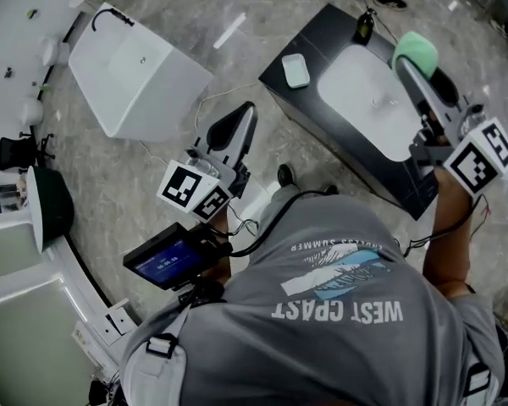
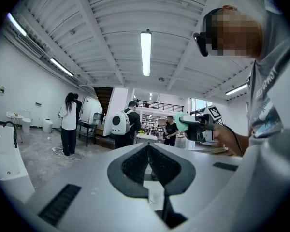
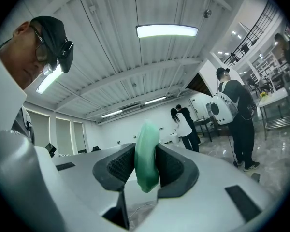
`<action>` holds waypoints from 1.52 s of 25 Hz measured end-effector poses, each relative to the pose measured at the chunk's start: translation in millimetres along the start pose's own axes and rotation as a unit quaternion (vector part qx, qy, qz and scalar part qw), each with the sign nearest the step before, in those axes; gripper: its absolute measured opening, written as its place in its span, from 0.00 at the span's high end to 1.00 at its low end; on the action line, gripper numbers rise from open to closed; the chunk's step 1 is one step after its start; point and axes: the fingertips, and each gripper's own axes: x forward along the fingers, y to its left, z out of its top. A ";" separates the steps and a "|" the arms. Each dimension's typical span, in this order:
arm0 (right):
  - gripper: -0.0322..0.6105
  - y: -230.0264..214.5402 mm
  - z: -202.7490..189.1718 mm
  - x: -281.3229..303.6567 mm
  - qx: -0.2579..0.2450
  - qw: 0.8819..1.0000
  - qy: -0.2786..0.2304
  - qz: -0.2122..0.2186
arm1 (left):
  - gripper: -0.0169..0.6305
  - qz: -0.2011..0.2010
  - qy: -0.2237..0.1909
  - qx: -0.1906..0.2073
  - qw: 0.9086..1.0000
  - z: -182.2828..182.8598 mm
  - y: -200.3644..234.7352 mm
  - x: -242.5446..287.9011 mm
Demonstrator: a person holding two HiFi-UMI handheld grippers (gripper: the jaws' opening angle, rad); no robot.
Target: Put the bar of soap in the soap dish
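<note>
A green bar of soap is held edge-on between the jaws of my right gripper, which is raised above the white basin set in a black counter. In the right gripper view the soap stands upright with the pads shut on it. A pale soap dish lies on the counter left of the basin, apart from the soap. My left gripper is shut on nothing and held over the floor, left of the counter. Its jaws meet at the tips, and the soap shows beyond them.
A white freestanding sink stands at the left on the grey floor. A dark bottle sits at the counter's far edge. Several people stand in the room beyond. A small screen hangs near my left hand.
</note>
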 end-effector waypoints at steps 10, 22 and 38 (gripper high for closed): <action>0.76 5.8 -20.4 39.3 0.002 0.999 0.018 -0.044 | 0.96 -0.056 0.002 -0.012 0.998 -5.0 54.1 6.2; 0.76 36.7 -17.7 125.5 -0.024 0.998 0.019 -0.062 | 0.96 -0.077 -0.037 -0.021 0.996 6.8 146.3 -10.7; 0.76 32.7 -30.5 164.4 -0.032 0.995 0.033 -0.085 | 0.96 -0.100 -0.046 -0.017 0.994 14.1 182.8 -6.6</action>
